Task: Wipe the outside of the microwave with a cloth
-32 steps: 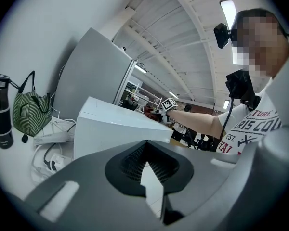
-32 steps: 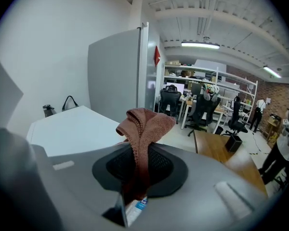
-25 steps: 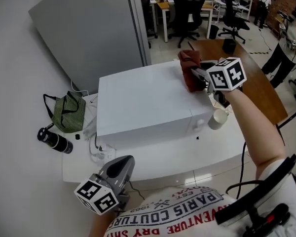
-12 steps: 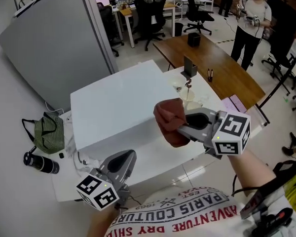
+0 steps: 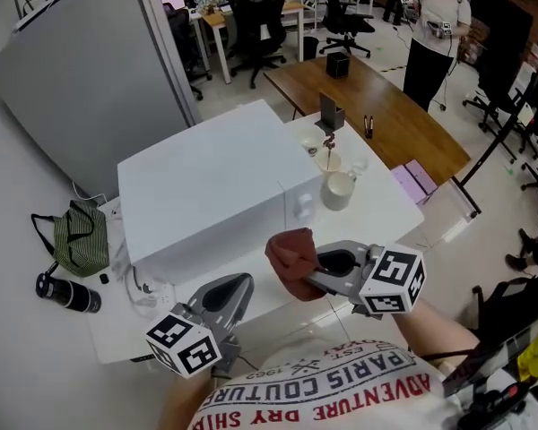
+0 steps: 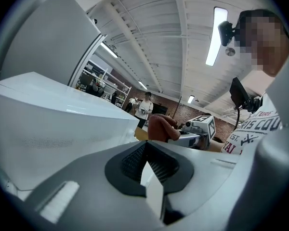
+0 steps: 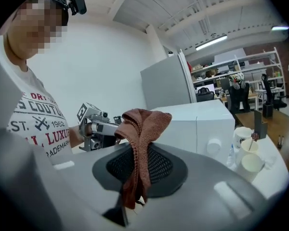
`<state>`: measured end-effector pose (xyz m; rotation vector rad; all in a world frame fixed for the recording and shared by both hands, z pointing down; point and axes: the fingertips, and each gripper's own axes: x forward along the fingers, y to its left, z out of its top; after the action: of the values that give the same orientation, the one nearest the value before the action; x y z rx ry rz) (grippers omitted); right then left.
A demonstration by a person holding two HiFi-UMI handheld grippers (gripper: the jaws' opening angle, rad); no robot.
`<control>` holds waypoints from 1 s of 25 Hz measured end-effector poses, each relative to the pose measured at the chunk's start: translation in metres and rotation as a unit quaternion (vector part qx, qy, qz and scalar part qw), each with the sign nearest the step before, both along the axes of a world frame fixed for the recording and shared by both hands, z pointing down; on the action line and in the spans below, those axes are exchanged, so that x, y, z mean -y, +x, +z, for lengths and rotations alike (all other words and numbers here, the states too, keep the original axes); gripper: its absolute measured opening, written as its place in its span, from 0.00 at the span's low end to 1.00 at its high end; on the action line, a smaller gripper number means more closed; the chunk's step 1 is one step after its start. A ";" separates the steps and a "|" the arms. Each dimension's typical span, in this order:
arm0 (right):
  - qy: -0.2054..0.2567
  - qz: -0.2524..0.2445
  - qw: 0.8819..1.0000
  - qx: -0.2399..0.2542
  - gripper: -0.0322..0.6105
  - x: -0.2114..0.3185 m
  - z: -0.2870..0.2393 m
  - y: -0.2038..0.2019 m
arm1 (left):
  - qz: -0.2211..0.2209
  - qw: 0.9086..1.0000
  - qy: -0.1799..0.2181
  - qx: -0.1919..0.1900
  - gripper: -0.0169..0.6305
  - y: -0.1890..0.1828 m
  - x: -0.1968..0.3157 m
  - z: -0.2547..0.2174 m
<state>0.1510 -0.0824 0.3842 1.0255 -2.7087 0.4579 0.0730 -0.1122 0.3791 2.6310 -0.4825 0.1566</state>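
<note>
The white microwave (image 5: 206, 182) stands on a white table (image 5: 386, 213), its door and knob (image 7: 213, 146) facing the person. My right gripper (image 5: 307, 276) is shut on a rust-brown cloth (image 5: 290, 260), held in the air in front of the microwave's front face, off its surface. In the right gripper view the cloth (image 7: 139, 143) hangs bunched between the jaws. My left gripper (image 5: 229, 296) hovers low at the table's near edge, left of the cloth, shut with nothing in it. The left gripper view shows the microwave (image 6: 58, 124) at left and the cloth (image 6: 161, 128) beyond.
White cups (image 5: 338, 189) stand on the table right of the microwave. A green striped bag (image 5: 76, 240) and a black cylinder (image 5: 67, 294) lie on the floor at left. A grey partition (image 5: 81, 88) stands behind. A brown desk (image 5: 386, 115) and a standing person (image 5: 435, 25) are further back.
My right gripper has carried the cloth from the microwave's top right down and toward the person, now in front of the microwave. The left gripper has barely moved.
</note>
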 end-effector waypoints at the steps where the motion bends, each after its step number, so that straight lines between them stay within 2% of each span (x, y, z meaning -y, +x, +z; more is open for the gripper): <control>1: -0.003 -0.002 1.000 0.000 0.12 -0.001 0.002 -0.003 | -0.001 1.000 0.000 0.000 0.03 -0.002 -0.001 0.000; 15: 0.000 -0.026 0.999 -0.021 0.12 -0.006 0.004 -0.018 | -0.019 1.000 0.007 -0.001 0.03 -0.015 -0.007 -0.007; 25: -0.004 -0.030 1.000 -0.006 0.12 -0.008 0.002 -0.016 | -0.020 1.000 0.011 -0.001 0.03 -0.012 -0.009 -0.010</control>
<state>0.1346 -0.0740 0.3857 0.9399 -2.7163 0.4514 0.0609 -0.1031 0.3693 2.6405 -0.5393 0.1364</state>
